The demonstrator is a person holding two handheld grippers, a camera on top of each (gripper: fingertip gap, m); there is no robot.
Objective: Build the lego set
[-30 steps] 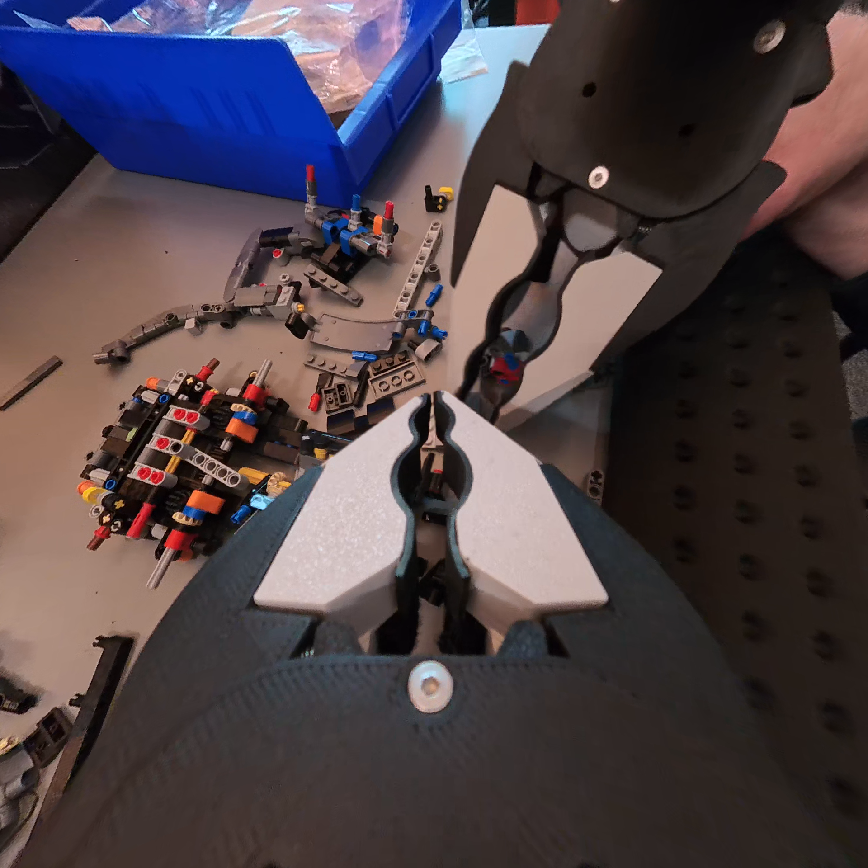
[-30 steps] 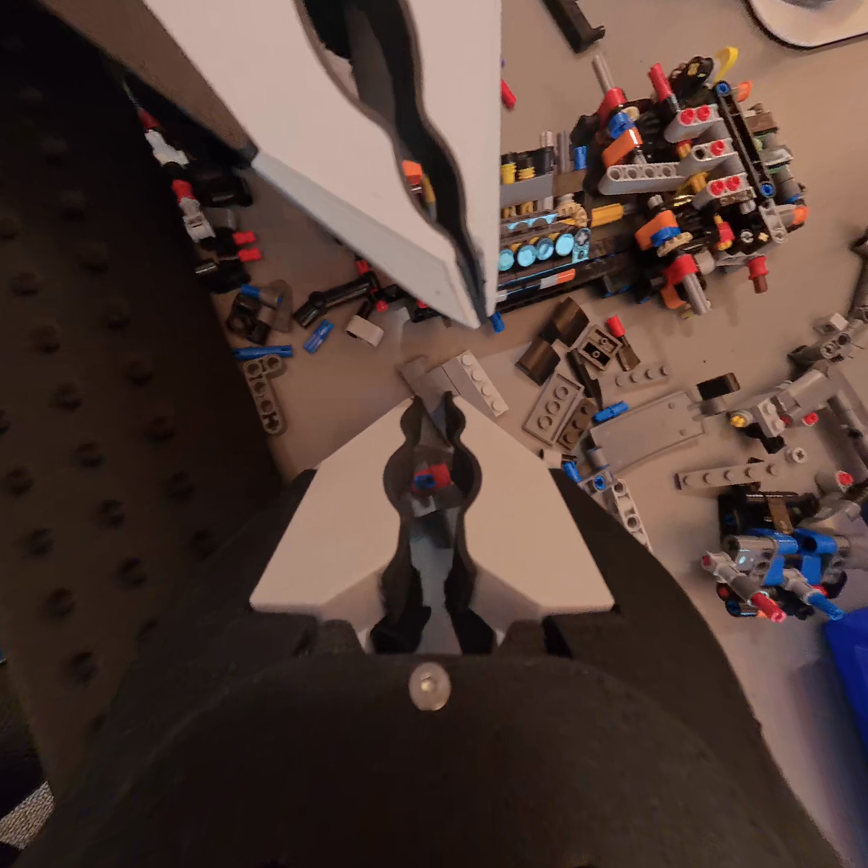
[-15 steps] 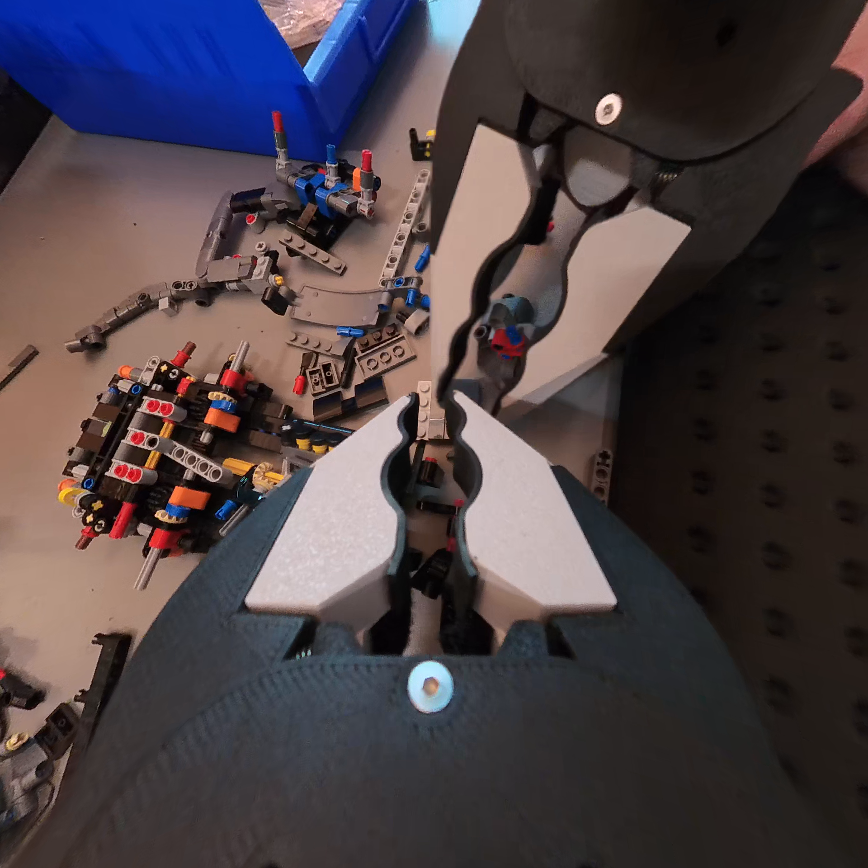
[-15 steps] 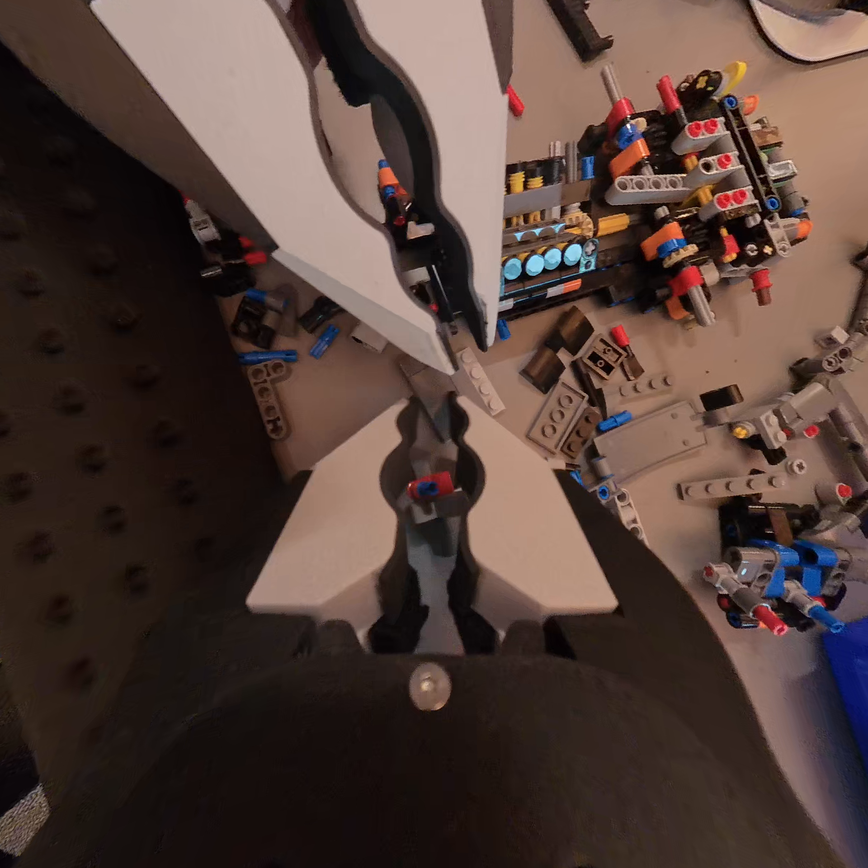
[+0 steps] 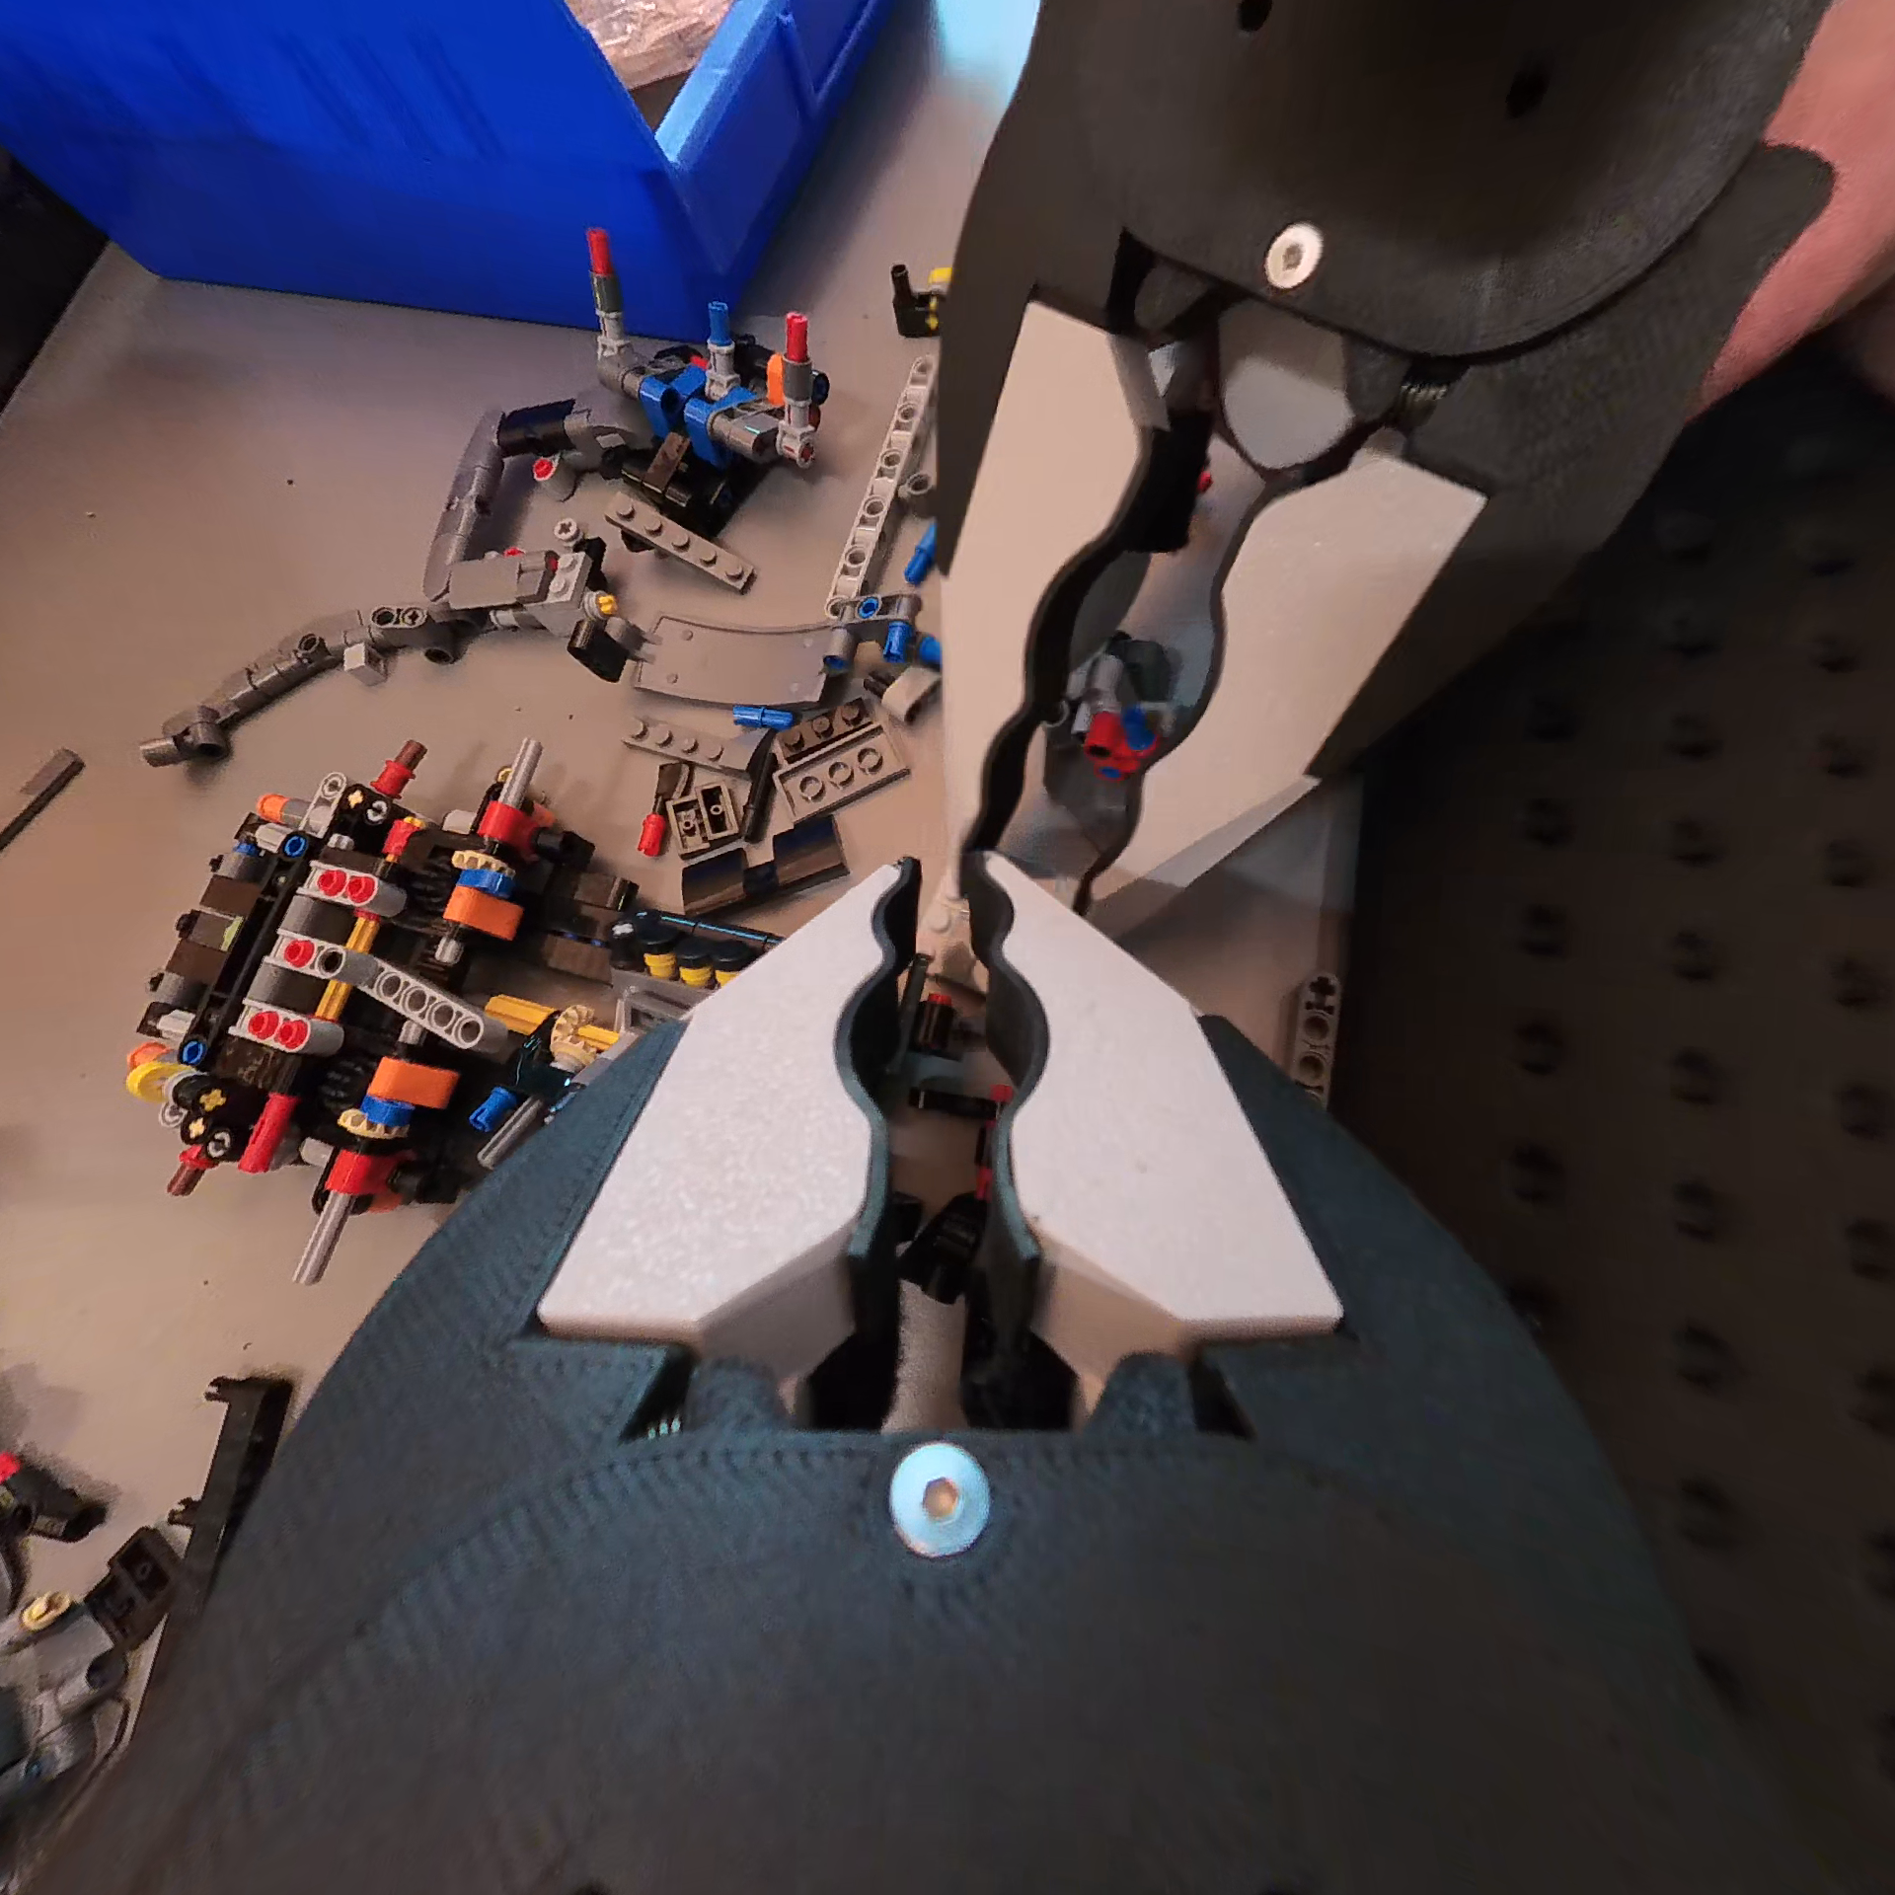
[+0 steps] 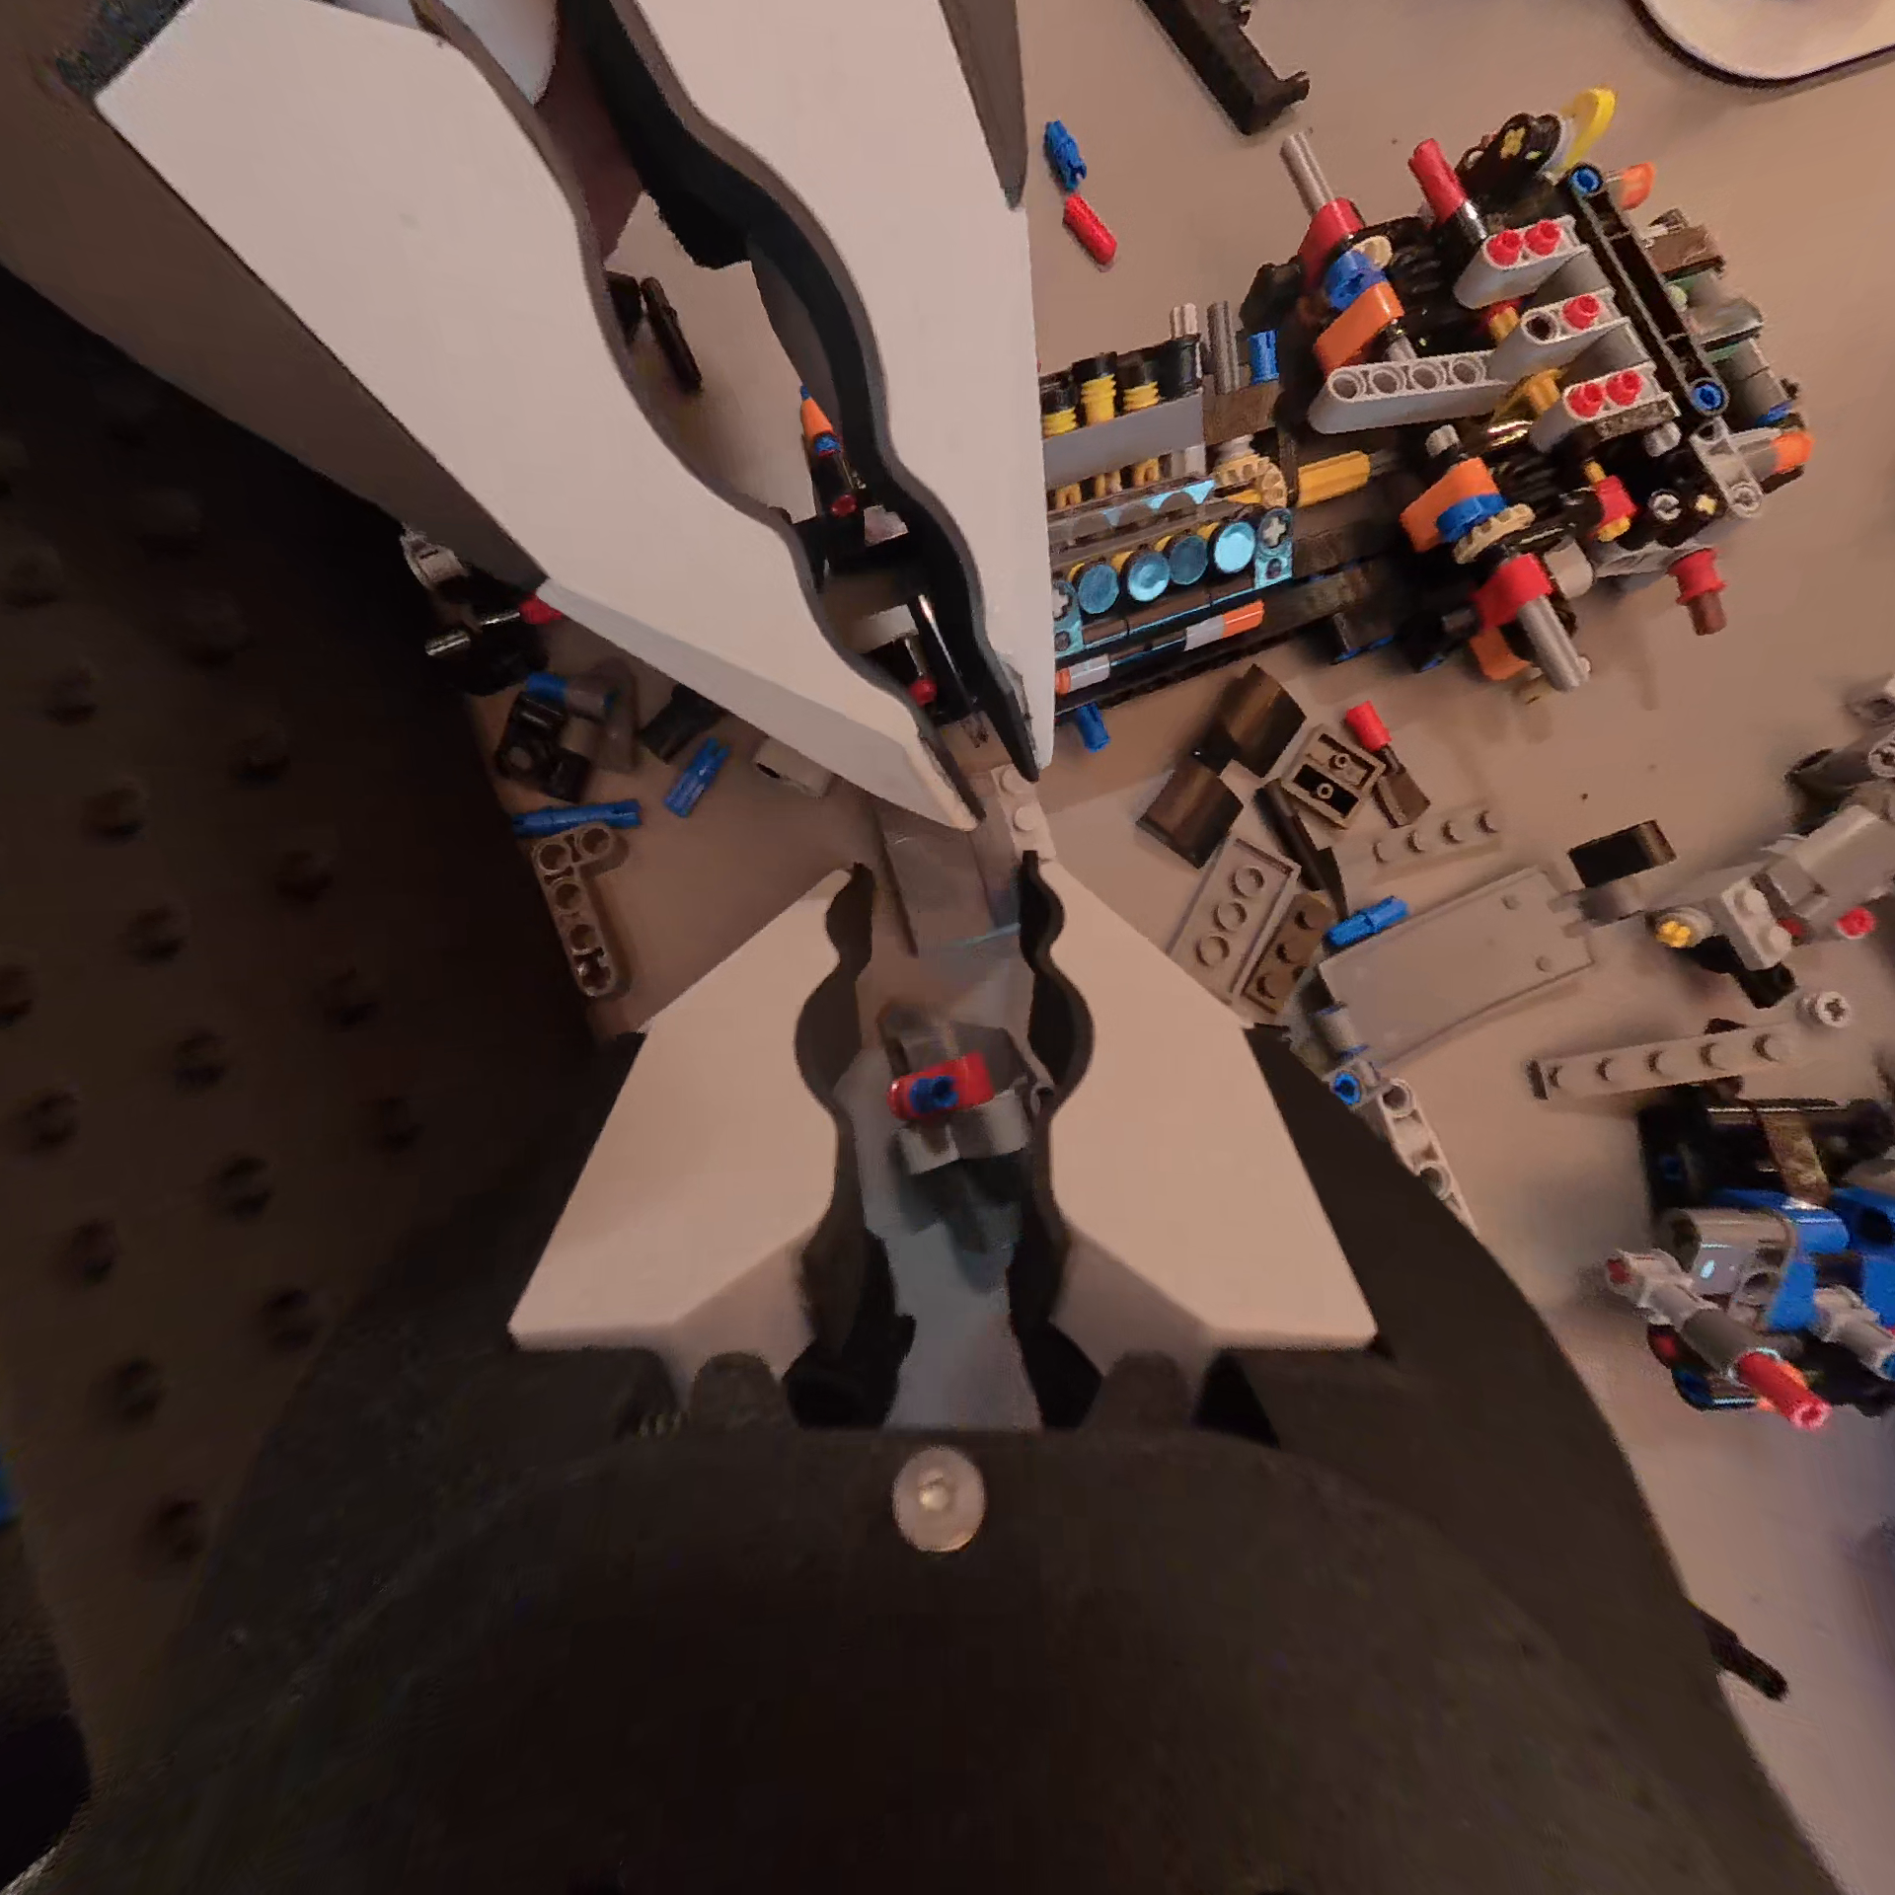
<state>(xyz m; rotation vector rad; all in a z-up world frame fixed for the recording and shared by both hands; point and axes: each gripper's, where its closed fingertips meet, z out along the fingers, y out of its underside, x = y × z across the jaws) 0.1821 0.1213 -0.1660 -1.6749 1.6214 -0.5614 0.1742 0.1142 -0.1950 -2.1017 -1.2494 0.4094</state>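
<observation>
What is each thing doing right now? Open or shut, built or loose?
left gripper: jaws a little apart at the light grey plate, grip unclear
right gripper: shut on the small grey piece
small grey piece: held off the table
big model: partly built, lying on the table
blue bin: open on top, upright

A plain grey surface (image 5: 256, 431) is carrying everything. A blue bin (image 5: 390, 133) is sitting at its far edge, a dark studded mat (image 5: 1641, 1025) is lying along one side, and a colourful half-built lego assembly (image 5: 349, 984) is resting among scattered loose grey, black and blue pieces (image 5: 820, 759).
</observation>
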